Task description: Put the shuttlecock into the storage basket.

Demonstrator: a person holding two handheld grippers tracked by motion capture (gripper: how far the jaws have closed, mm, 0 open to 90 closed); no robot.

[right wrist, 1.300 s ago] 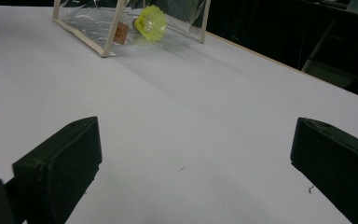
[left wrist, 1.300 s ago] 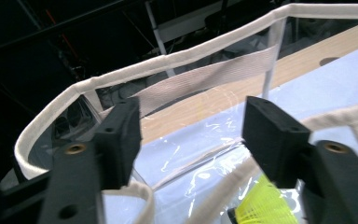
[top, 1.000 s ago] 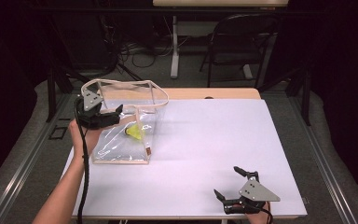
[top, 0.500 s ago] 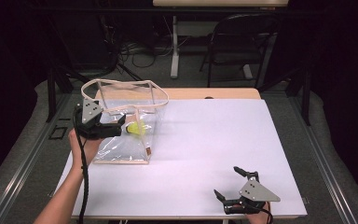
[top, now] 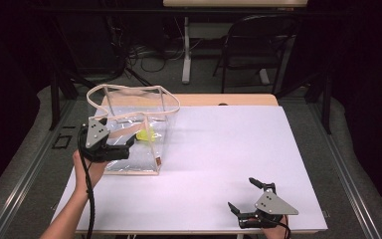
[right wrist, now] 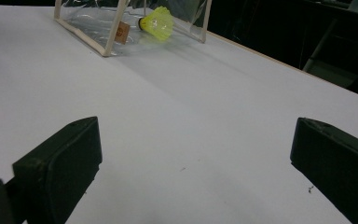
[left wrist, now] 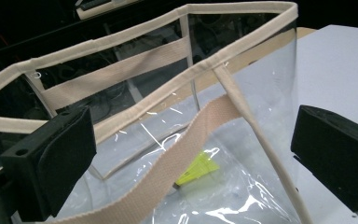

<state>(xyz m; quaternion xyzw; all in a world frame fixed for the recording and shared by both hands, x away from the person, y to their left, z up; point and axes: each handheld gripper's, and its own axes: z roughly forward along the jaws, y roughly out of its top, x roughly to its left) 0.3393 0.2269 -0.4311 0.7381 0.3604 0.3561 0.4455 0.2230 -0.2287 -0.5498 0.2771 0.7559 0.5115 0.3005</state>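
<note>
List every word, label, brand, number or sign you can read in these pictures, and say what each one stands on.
No text can be read.
A small brown tag on the front edge of the clear bag bears a mark, too small and blurred to read.
The yellow shuttlecock inside the bag shows no lettering.

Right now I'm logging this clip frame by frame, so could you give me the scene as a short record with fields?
surface: white table
container: clear bag with beige trim, standing open at the table's left
contents: yellow shuttlecock inside the bag
left tongs: open, at the bag's near wall
right tongs: open, low over the table's near right, holding nothing
</note>
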